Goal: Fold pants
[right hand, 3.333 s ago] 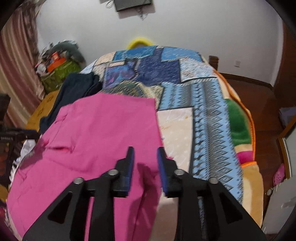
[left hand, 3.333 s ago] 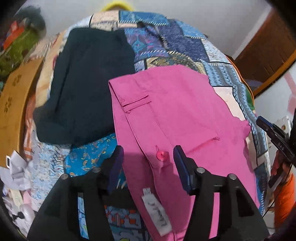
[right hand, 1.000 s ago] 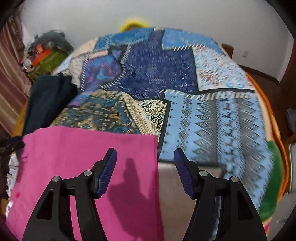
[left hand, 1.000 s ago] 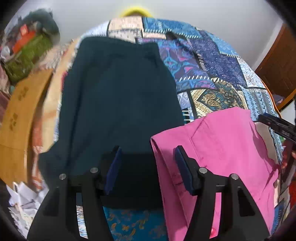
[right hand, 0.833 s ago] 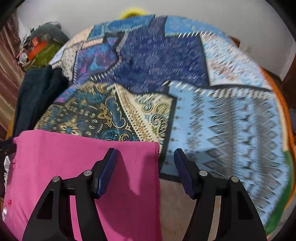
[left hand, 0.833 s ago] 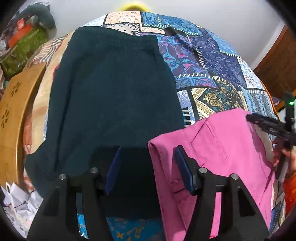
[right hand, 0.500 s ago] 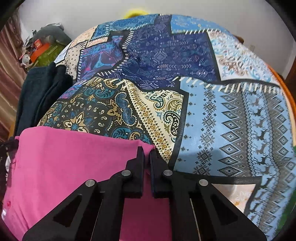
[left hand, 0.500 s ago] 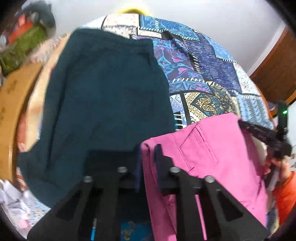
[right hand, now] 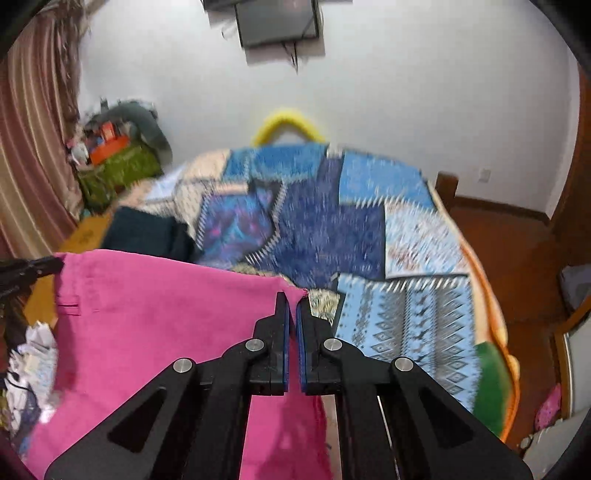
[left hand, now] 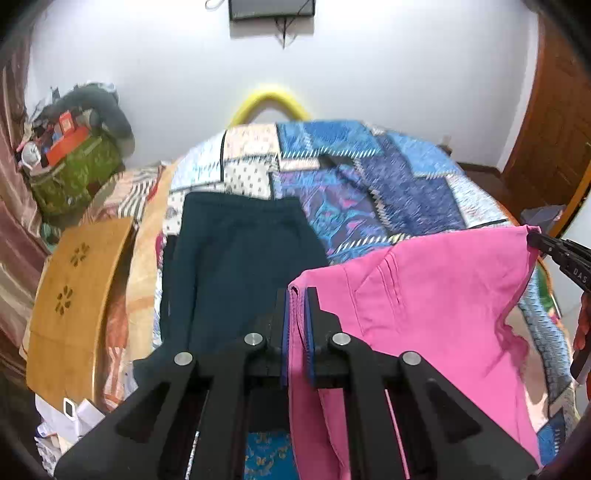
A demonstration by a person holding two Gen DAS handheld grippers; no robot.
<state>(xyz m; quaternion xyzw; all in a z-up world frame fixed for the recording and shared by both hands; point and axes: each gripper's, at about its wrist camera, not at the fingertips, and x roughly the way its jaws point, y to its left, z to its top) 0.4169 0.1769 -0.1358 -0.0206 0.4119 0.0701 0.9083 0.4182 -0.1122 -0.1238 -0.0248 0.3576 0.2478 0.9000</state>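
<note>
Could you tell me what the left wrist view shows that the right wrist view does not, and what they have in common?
Only the left wrist view shows the full flat spread of the dark teal folded garment, the curved wooden board with flower cut-outs, and the left gripper shut on the bright pink pants. Only the right wrist view shows the brown wooden floor, the blanket's green patch, and the right gripper clamping the pants' other corner. Both share the patchwork blue blanket, the yellow curved headboard piece and the wall-mounted black screen.
</note>
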